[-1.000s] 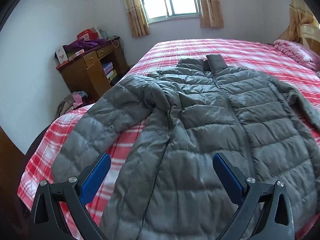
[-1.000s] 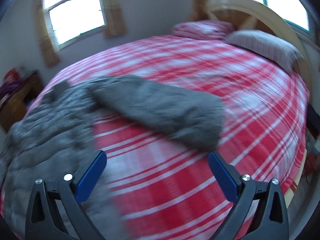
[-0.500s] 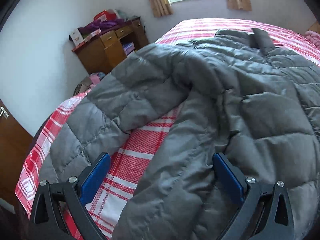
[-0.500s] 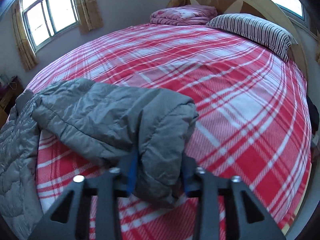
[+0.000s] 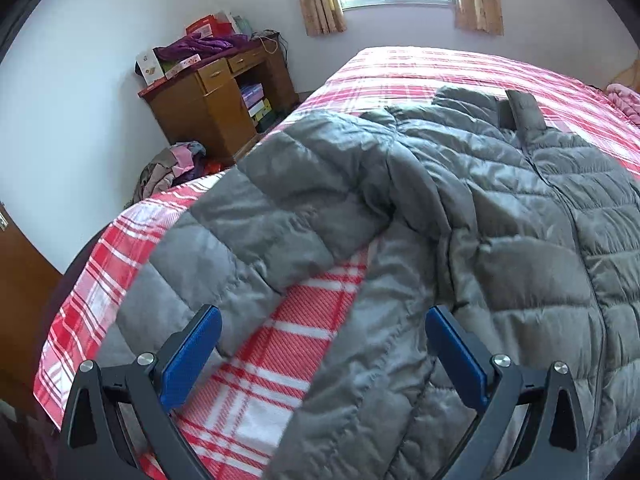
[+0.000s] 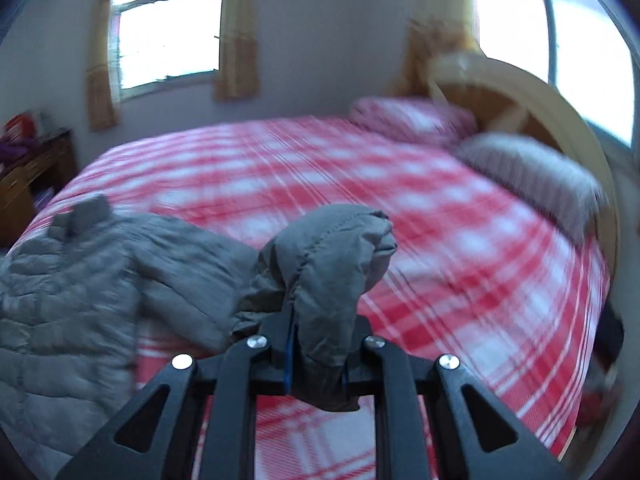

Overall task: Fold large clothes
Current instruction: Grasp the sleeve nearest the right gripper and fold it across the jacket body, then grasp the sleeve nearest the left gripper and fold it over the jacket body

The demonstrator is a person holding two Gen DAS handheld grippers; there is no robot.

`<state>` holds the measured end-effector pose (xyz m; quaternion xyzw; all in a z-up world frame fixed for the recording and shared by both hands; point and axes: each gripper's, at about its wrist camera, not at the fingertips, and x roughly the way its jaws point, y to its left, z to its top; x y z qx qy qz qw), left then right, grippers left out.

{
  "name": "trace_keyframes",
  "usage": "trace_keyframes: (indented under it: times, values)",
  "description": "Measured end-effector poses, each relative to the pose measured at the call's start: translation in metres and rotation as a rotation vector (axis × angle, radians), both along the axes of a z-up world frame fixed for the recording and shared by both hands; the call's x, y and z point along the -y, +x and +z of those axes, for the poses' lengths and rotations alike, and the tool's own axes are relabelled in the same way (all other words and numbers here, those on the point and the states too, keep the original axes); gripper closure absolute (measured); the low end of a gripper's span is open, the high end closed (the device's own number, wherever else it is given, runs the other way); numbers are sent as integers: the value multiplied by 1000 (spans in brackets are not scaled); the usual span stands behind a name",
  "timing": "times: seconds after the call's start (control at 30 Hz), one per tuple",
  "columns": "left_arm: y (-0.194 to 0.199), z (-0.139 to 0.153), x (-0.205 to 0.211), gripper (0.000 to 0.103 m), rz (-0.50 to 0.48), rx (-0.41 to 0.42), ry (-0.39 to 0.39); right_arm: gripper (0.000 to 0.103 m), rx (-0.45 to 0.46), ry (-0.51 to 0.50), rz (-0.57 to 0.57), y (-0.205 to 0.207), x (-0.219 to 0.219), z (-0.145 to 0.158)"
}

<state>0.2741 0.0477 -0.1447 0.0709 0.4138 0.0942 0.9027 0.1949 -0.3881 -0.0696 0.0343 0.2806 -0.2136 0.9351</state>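
The cuff end of a grey quilted jacket sleeve (image 6: 328,280) is pinched between the blue pads of the right gripper (image 6: 316,356), whose jaws are closing on it; the bunched cuff is raised above a bed (image 6: 460,280) covered in red and white plaid. The rest of the grey jacket (image 6: 68,300) is spread on the bed to the left of the gripper. Beyond the gripper, at the far right of the bed, a striped pillow (image 6: 532,180) and a folded pink blanket (image 6: 408,118) are seen against a curved wooden headboard (image 6: 532,100). A wooden desk (image 6: 28,176) is seen at the bed's far left. The picture is blurred.
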Motion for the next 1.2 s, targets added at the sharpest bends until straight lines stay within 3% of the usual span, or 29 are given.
trace_keyframes:
  times: [0.13,0.3,0.57,0.6,0.67,0.7,0.73,0.77,1.0,1.2]
  values:
    - [8,4,-7,1,15,7,-7,86,28,-99,121,23,-57,24]
    - [15,8,-20,1,32,19,-30,86,43,-189,260,50,-132,27]
    - [22,3,-43,1,50,9,-46,86,27,-247,459,80,-244,-9]
    - [22,2,-48,1,59,7,-45,83,28,-244,480,82,-256,-17]
    - [22,2,-57,1,76,3,-47,68,14,-230,521,86,-276,-32]
    - [22,3,-61,1,83,2,-51,40,-8,-220,552,88,-283,-41]
    - [21,5,-64,1,88,2,-53,23,-28,-211,574,90,-288,-47]
    - [21,8,-66,1,91,4,-52,21,-33,-207,585,87,-290,-54]
    - [16,38,-33,1,14,40,-103,20,-7,-202,625,45,-263,-60]
    - [16,52,37,1,-115,21,-146,19,-8,-166,444,36,-204,-60]
